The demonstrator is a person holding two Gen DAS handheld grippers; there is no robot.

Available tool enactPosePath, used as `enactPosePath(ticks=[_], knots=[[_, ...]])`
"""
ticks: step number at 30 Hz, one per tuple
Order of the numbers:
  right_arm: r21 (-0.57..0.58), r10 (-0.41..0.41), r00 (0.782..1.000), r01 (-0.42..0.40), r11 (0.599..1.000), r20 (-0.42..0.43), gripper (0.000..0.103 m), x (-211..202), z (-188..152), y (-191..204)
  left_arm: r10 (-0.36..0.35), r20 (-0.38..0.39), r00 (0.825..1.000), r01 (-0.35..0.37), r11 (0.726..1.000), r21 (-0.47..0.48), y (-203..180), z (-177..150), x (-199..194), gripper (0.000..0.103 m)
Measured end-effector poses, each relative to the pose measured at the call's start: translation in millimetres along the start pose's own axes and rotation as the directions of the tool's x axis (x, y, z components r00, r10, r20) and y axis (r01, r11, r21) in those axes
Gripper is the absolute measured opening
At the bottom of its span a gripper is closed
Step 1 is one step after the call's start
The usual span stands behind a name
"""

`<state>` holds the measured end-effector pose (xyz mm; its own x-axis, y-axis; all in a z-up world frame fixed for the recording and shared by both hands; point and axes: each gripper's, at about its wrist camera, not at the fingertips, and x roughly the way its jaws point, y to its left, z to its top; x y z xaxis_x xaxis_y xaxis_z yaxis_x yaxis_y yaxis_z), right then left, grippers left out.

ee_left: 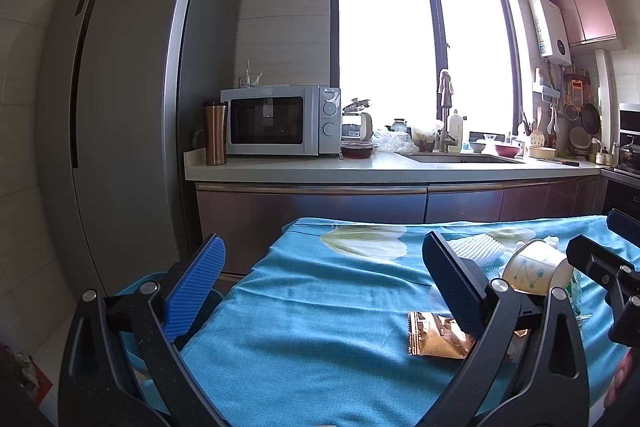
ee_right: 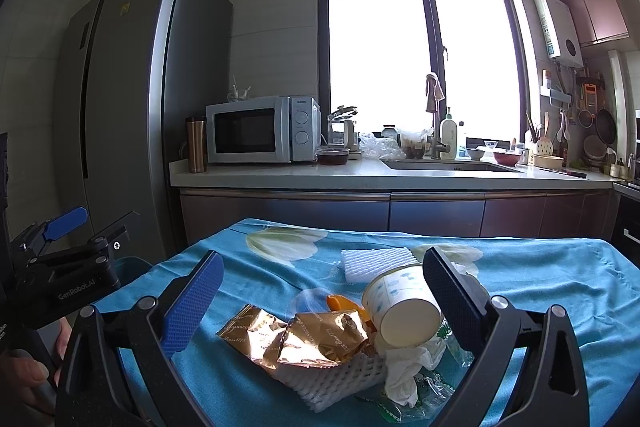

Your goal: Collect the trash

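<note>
At the far left, in the right wrist view, a blue plastic bin (ee_right: 132, 265) shows only by its rim beside the table edge, half hidden behind the left gripper (ee_right: 86, 227), so I judge it is the place for the trash, but this is not sure. The left gripper (ee_left: 320, 283) hangs over the left part of the blue flowered tablecloth (ee_left: 312, 347) with its jaws spread wide and nothing between them. Going to the right, a flat gold foil wrapper (ee_left: 436, 337) lies on the cloth, partly behind the left gripper's right finger. In the right wrist view the pile of trash sits in the middle of the table: two crumpled gold foil wrappers (ee_right: 316, 337), touching each other, rest on a white foam fruit net (ee_right: 340, 375); behind them an orange plastic piece (ee_right: 340, 303) shows a little; next comes a tipped paper cup with a blue pattern (ee_right: 404, 301), lying on its side over a crumpled white tissue (ee_right: 404, 367) and clear plastic packaging (ee_right: 432, 391). A second white foam sheet (ee_right: 372, 261) lies flat further back. The right gripper (ee_right: 320, 287) hovers just above this pile, jaws also wide apart and holding nothing. The step in hand seems to be the approach for the first pick. The next move calls for lowering one gripper onto a single piece, perhaps a foil wrapper, and closing softly, because the foil is thin and the cup may roll.
</note>
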<state>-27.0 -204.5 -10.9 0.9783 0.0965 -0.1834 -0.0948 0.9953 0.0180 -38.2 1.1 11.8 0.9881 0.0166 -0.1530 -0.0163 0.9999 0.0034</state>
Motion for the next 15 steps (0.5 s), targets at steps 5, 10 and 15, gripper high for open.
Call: enactPosePath(ticks=[5, 10, 15], knots=[[0.002, 0.003, 1.000, -0.003, 1.000, 0.003, 0.096, -1.0, 0.1, -0.9, 0.000, 0.002, 1.000, 0.000, 1.000, 0.002, -0.2, 0.3, -0.1, 0.097], [0.002, 0.002, 1.000, -0.002, 1.000, 0.004, 0.096, -0.3, 0.4, -0.4, 0.001, 0.002, 1.000, -0.001, 1.000, 0.002, -0.7, 0.4, -0.2, 0.097], [0.000, 0.003, 1.000, -0.003, 1.000, 0.006, 0.096, 0.6, 0.5, 0.4, 0.001, 0.003, 1.000, -0.001, 1.000, 0.002, -0.3, 0.4, -0.2, 0.097]])
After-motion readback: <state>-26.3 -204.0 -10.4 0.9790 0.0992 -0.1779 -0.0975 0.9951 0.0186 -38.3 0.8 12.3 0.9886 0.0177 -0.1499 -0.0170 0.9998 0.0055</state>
